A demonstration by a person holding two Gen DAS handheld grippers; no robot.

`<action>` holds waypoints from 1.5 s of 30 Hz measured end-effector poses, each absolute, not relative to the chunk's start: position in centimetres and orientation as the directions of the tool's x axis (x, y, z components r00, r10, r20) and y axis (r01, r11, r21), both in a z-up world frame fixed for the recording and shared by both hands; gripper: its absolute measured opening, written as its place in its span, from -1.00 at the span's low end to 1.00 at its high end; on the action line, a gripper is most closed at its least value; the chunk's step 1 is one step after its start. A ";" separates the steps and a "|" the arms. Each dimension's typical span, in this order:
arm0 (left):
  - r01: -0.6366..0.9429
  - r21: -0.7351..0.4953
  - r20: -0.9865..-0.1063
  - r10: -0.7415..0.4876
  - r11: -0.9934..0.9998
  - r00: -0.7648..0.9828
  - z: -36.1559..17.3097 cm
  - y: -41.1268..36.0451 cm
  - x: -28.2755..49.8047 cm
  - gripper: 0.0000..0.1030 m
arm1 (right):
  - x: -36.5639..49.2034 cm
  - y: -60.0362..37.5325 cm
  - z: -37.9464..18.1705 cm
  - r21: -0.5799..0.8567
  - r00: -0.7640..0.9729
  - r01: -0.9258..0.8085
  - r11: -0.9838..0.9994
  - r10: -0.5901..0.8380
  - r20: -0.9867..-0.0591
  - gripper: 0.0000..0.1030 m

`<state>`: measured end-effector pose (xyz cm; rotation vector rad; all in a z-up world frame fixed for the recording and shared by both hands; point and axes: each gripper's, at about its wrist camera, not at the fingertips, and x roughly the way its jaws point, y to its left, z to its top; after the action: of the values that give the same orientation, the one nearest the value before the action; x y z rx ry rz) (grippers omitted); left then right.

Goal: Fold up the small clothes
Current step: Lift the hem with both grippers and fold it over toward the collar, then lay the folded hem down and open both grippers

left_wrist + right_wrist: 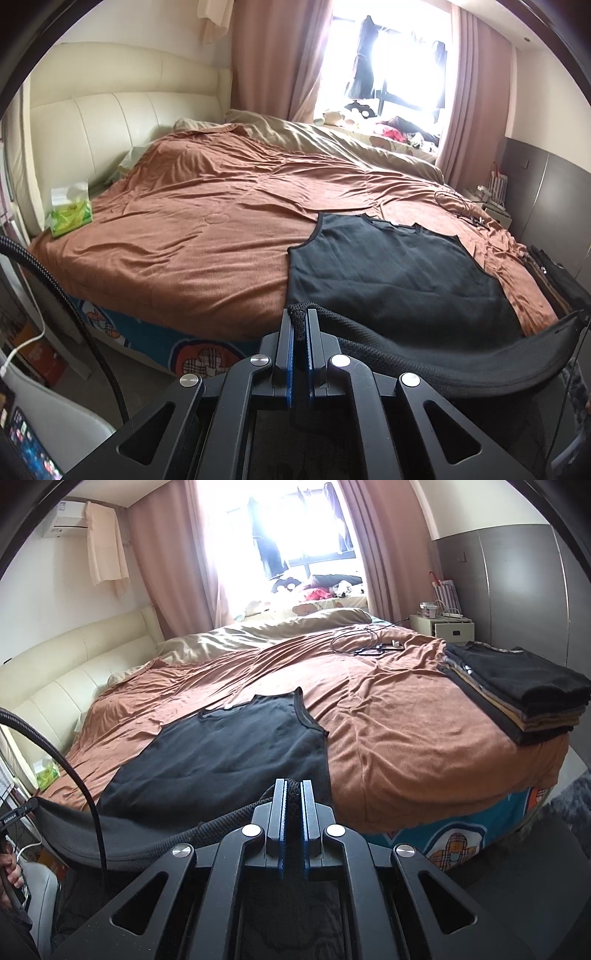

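Left wrist view: we pinch the black vest's [399,273] hem in our left gripper [300,325]; our right gripper [293,801] clamps the other corner, the vest's upper part spread on the bed [192,229].

**Both grippers clamped at the near edge of the bed**

The left gripper [302,325] has its jaws pressed together on the hem of the black vest [399,273], pinching one bottom corner. The right gripper [293,797] is likewise closed on the hem at the other bottom corner. Both sit level, pointing forward over the bed's near edge, the hem hanging slack between them
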<state>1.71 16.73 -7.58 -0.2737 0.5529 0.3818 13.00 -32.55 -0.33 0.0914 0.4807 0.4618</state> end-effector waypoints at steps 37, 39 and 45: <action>-0.390 -0.060 -0.733 0.225 0.919 0.642 -11.1 29.0 31.3 -0.90 | 44.2 -15.2 0.8 0.040 0.722 -0.365 0.930 0.309 -0.619 -0.95; -0.390 -0.062 -0.745 0.217 0.919 0.631 -11.8 29.5 32.3 -0.90 | 45.4 -14.3 0.5 0.032 0.718 -0.362 0.932 0.300 -0.628 -0.94; -0.421 -0.058 -0.784 0.219 0.905 0.580 -12.8 31.1 34.0 -0.63 | 47.5 -13.5 -0.3 0.022 0.690 -0.330 0.944 0.258 -0.676 -0.53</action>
<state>33.96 31.13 -12.75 -0.2499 0.8764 0.3787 47.50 -13.47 -0.30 -0.1037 0.7391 0.3291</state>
